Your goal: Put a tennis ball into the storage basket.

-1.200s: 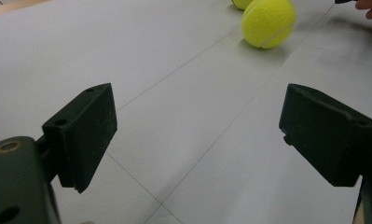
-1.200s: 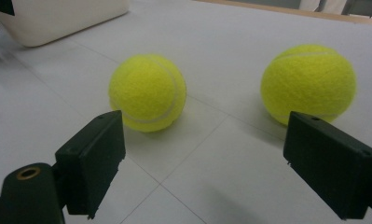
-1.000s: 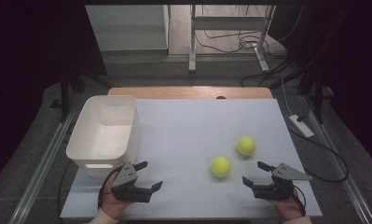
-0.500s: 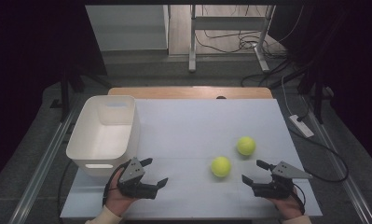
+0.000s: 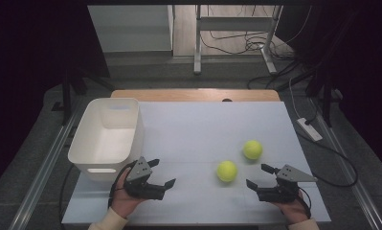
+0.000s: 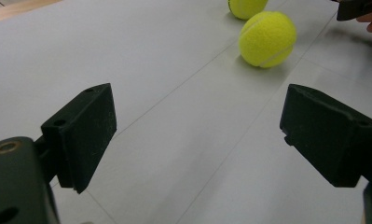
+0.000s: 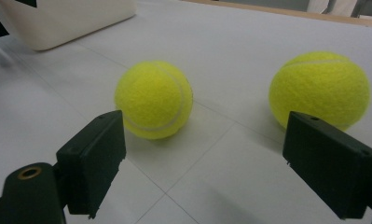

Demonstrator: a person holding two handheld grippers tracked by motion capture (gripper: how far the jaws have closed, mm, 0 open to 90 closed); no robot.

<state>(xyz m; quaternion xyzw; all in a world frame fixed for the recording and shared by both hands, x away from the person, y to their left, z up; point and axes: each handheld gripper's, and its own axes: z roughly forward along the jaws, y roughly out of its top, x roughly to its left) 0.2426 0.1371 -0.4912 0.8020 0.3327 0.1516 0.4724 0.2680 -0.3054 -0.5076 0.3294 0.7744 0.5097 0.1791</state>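
Observation:
Two yellow tennis balls lie on the white table top (image 5: 203,124). The nearer ball (image 5: 226,171) (image 6: 267,39) (image 7: 153,100) sits right of centre, and the farther ball (image 5: 252,149) (image 6: 246,7) (image 7: 320,88) lies just behind it to the right. My left gripper (image 5: 161,173) (image 6: 197,126) is held in a hand at the front left. It is open and empty, pointing right toward the nearer ball. At the front right, my right gripper (image 5: 257,175) (image 7: 207,149) is also open and empty. It faces both balls from a short distance and touches neither.
An empty white plastic bin (image 5: 107,136) (image 7: 58,21) stands at the table's left edge, just behind the left gripper. A wooden strip (image 5: 193,94) runs along the far edge. Cables and a power strip (image 5: 309,129) lie on the floor to the right.
My left gripper has shifted a little to the right and lifted slightly, now pointing more toward the balls. The right gripper and both balls have stayed put.

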